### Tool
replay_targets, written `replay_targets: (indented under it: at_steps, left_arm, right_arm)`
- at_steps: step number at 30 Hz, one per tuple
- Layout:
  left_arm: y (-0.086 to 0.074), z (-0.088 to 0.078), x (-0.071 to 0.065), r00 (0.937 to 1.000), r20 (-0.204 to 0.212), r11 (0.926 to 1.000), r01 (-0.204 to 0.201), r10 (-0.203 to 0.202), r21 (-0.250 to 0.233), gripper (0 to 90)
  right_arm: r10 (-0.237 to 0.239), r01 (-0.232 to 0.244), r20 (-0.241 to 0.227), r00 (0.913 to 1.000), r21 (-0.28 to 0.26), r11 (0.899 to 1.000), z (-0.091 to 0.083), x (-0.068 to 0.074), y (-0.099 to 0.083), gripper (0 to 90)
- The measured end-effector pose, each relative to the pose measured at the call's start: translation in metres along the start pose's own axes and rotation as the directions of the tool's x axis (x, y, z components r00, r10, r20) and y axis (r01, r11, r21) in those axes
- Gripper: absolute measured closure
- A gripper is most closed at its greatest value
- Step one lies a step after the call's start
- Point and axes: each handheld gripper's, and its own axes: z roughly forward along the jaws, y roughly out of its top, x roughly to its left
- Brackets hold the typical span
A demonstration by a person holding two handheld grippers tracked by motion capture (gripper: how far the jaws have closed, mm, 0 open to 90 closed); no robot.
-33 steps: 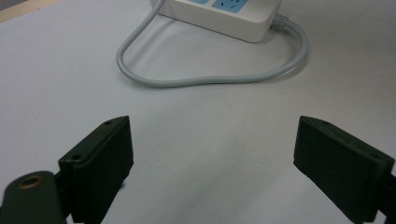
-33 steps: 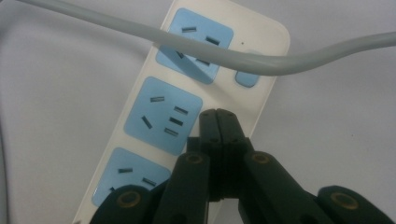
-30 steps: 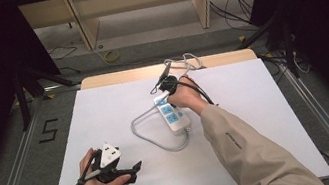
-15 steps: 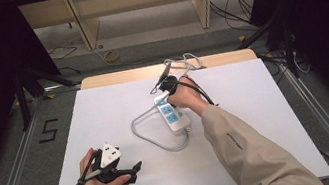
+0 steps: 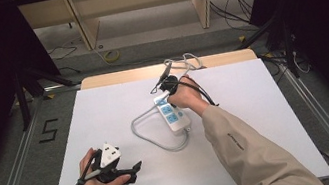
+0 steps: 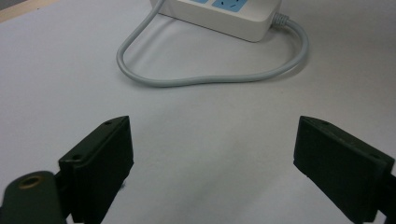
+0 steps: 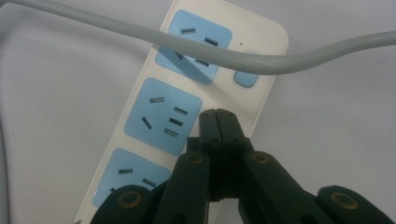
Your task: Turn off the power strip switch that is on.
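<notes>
Nothing changed since second ago: both hands unmoved. Right claw (image 7: 217, 116) pressed together, tips over power strip (image 5: 172, 114) at worktop (image 5: 283, 118) centre, likely aiming at switch (image 7: 246, 78). Left claw (image 6: 212, 172) spread, idle near front edge.

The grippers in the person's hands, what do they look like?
Each has two black jaws with flat, blocky tips and brass-coloured pivot screws. The left gripper carries a pale three-cornered plate on top. A black cable trails from the right gripper. The right arm wears a beige sleeve with small dark lettering.
</notes>
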Motion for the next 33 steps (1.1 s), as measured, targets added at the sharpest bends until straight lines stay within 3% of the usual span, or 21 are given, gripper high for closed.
replay_targets:
  at_steps: [33]
  left_arm:
    - [0.0001, 0.0001, -0.0004, 1.0000, 0.000, 1.0000, -0.003, 0.003, 0.001, 11.6]
  right_arm:
    - [0.006, -0.006, -0.005, 1.0000, -0.010, 1.000, 0.0003, -0.0031, 0.0008, 90.0]
